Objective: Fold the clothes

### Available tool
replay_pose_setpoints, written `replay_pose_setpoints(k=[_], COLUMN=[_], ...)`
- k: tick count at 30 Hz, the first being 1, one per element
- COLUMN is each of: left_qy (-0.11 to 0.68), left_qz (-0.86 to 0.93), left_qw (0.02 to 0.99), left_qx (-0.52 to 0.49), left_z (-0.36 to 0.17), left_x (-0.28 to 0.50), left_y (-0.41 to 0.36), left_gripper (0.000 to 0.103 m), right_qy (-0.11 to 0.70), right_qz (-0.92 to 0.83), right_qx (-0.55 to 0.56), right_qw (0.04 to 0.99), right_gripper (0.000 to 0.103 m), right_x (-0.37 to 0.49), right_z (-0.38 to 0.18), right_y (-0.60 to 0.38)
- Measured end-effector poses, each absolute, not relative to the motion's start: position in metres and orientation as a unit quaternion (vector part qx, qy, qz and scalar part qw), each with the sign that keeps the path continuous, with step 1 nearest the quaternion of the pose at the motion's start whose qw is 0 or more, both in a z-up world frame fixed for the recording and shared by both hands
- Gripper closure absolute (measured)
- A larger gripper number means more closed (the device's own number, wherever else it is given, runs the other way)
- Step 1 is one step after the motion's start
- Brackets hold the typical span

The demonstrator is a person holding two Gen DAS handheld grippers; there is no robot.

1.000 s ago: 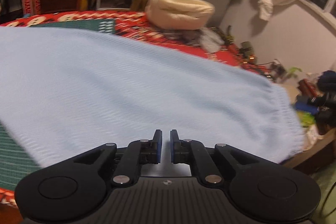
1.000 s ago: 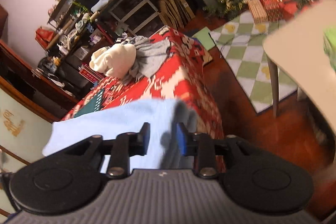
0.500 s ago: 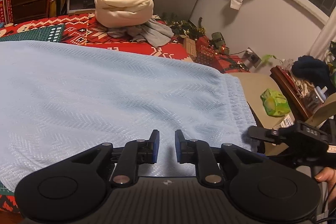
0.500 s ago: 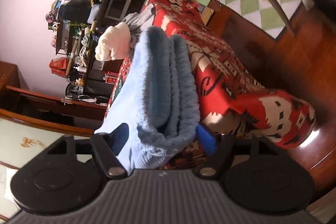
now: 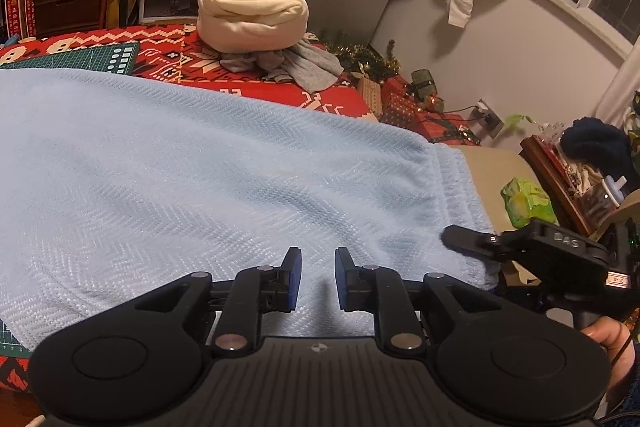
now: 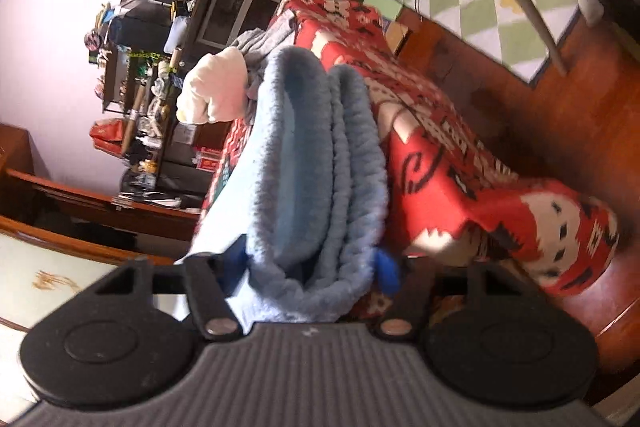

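Note:
A light blue knit garment (image 5: 192,179) lies spread flat on a table covered by a red patterned cloth (image 5: 256,87). My left gripper (image 5: 316,279) is open with a narrow gap, hovering just above the garment's near edge and holding nothing. My right gripper (image 6: 312,263) is open wide, and the garment's thick ribbed hem (image 6: 320,163) sits bunched between its jaws at the table's end. The right gripper also shows in the left wrist view (image 5: 472,241), at the hem's near corner.
A rolled cream cloth (image 5: 252,15) sits on a grey garment (image 5: 304,67) at the table's far side. A green cutting mat (image 5: 68,59) lies under the blue garment. A beige side table (image 5: 492,167) with a green packet (image 5: 524,203) stands right. Shelves line the back wall.
My right gripper has opened wide and moved onto the hem at the table's end. My left gripper has opened a little and the view has swung right along the garment.

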State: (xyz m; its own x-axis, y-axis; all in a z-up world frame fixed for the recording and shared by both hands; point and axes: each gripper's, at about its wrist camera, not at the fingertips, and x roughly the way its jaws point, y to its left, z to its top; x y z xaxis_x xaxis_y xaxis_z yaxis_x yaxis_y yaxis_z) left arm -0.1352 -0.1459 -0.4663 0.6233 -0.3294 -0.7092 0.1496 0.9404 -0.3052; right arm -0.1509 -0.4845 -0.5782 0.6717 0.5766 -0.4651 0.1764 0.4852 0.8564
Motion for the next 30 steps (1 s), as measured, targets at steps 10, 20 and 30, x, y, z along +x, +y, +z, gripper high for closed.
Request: replay_pose_setpoints(k=[10,20,30], left_qy=[0.399,0.497,0.554], left_qz=[-0.214,-0.239,-0.154], left_qw=[0.881,0.824,0.797], left_qx=[-0.139,-0.133,-0.185], left_z=[-0.47,-0.435,-0.344], left_x=[-0.094,-0.021,0.007], left_y=[-0.11,-0.072,-0.003], left_gripper=[0.089,0.101,0.1], right_qy=[0.4,0.486,0.533], right_qz=[0.108,0.039,0.067], right_qx=[0.424,0.331,0.192], right_qw=[0.805,0.808,0.821], right_gripper=[0.059,0.064,0.069], right_x=[-0.147,-0.103,-0.028], right_z=[-0.524,-0.418,-0.293], right_y=[-0.472,-0.414,-0.299])
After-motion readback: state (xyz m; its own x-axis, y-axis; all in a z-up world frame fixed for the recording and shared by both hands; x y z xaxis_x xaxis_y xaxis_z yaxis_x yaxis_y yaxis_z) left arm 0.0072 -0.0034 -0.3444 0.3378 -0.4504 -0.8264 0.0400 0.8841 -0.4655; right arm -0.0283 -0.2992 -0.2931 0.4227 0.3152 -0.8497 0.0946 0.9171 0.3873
